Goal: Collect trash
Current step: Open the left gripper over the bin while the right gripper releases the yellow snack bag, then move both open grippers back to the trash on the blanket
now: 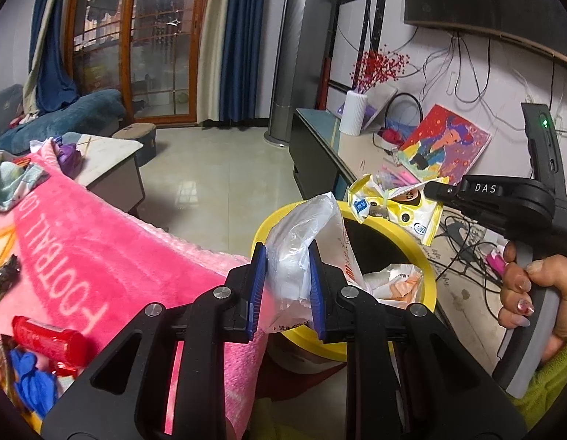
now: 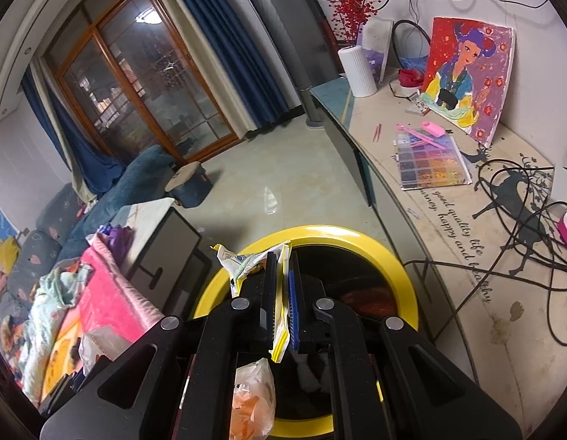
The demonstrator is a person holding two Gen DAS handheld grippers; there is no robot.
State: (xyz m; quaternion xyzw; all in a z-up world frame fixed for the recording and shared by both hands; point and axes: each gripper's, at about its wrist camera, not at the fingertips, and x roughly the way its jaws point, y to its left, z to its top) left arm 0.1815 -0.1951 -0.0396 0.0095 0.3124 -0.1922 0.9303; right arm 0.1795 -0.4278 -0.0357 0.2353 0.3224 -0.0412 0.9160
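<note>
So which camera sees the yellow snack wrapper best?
The left wrist view: the yellow snack wrapper shows spread open above the yellow bin. The right wrist view shows it edge-on, pinched between fingers.

The right tool (image 2: 282,304) pinches a yellow wrapper (image 2: 254,260) over the yellow-rimmed bin (image 2: 400,267).

Matt black plastic on the left tool (image 1: 287,289), blue ribbed pads, bright metal rivets. Thin, crinkled, translucent plastic bag (image 1: 301,253) between those pads. Glossy yellow-and-white printed foil wrapper (image 2: 279,315) in the right tool (image 2: 282,308). Smooth, shiny yellow plastic rim on the bin (image 2: 393,256). Fluffy pink fleece blanket (image 1: 111,256). Glossy pale floor tiles (image 1: 217,179). Smooth, printed worktop (image 2: 466,293), faintly stained.
</note>
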